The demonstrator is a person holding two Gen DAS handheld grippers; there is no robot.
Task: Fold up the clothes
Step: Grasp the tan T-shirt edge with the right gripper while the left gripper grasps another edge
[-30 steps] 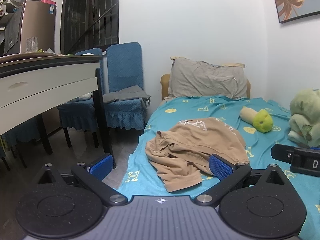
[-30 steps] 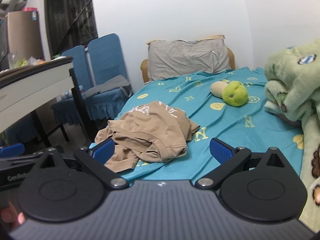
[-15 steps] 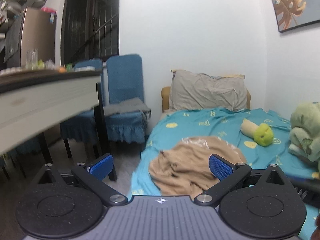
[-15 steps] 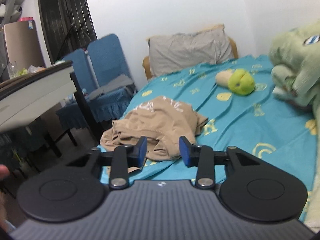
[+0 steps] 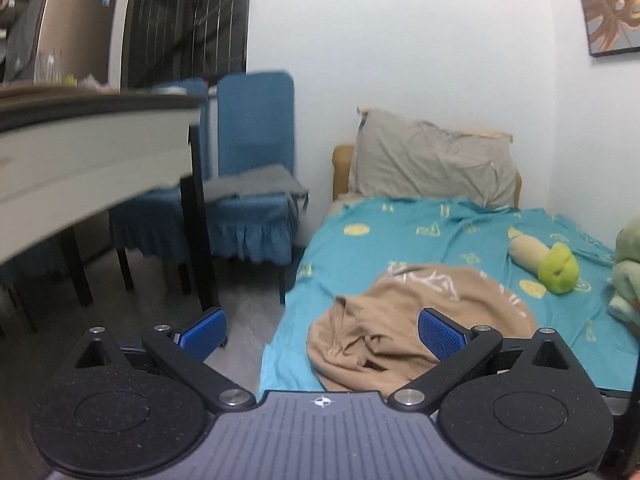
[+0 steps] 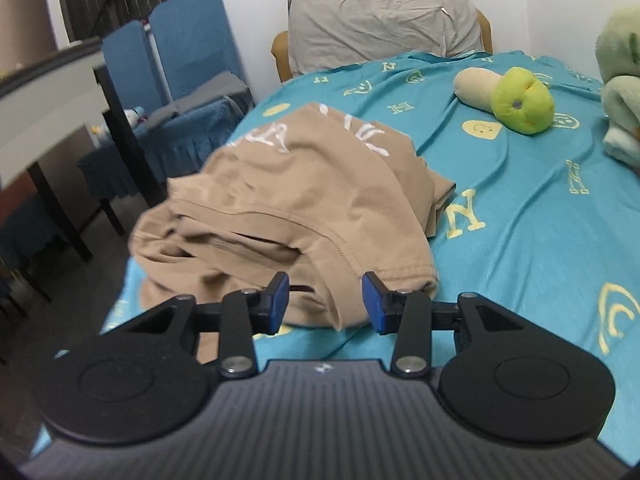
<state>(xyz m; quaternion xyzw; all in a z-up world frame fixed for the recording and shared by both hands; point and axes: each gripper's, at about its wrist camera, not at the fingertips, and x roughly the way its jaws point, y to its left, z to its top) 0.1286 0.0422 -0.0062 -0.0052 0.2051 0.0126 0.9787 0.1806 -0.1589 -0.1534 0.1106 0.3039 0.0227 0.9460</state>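
A crumpled tan T-shirt (image 6: 288,200) with white lettering lies on the near left part of the teal bed sheet (image 6: 540,216). It also shows in the left wrist view (image 5: 404,320). My right gripper (image 6: 325,300) is partly open, its blue pads on either side of the shirt's near hem, holding nothing. My left gripper (image 5: 320,334) is wide open and empty, held back from the bed's near left corner, short of the shirt.
A green-and-cream plush toy (image 6: 516,98) lies on the bed's right. A grey pillow (image 6: 380,20) leans at the headboard. Green folded blankets (image 6: 620,80) sit at far right. Blue chairs (image 5: 248,184) and a white table (image 5: 80,160) stand left of the bed.
My right gripper has moved forward and down to the shirt's near hem, and its jaws narrowed from wide open. My left gripper shifted left and stays wide open.
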